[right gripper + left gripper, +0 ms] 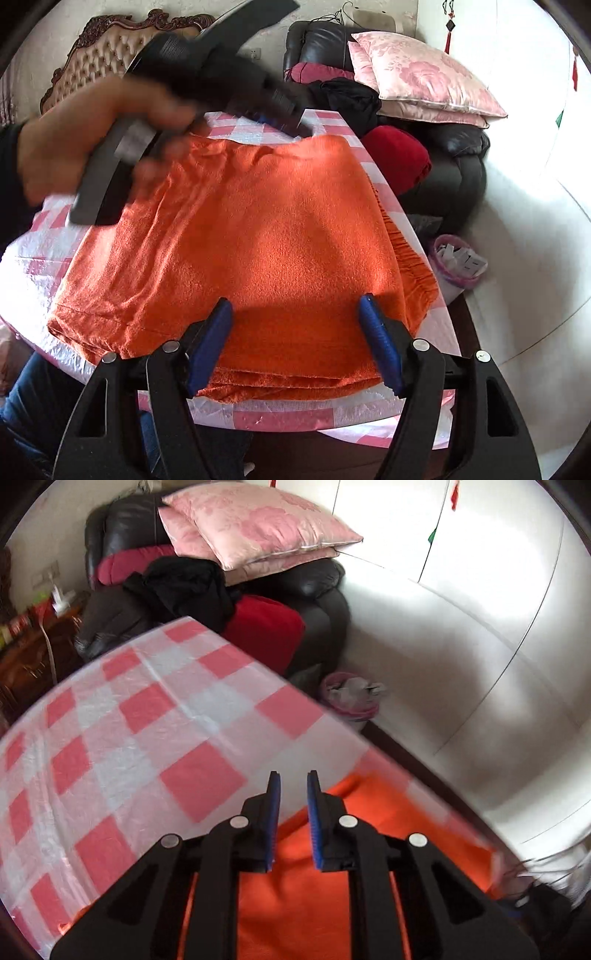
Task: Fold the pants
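The orange pants [258, 240] lie folded in a thick stack on the pink-and-white checked table [33, 251]. My right gripper [293, 306] hovers over the near edge of the stack. It is wide open with only the cloth's top surface below its blue fingers [380, 332]. A person's hand [74, 140] holds my left gripper [288, 123], blurred, over the far edge of the pants. In the left wrist view my left gripper [293, 775] has its jaws a narrow gap apart with nothing between them. It hangs above the orange pants [314, 867] at the edge of the checked table [129, 720].
Beyond the table stands a black leather armchair [321, 602] with pink pillows [258, 524], a red cushion [266, 627] and dark clothing [184, 587]. A pink waste basket [458, 262] sits on the floor to the right. White wardrobe doors [461, 572] fill the right side.
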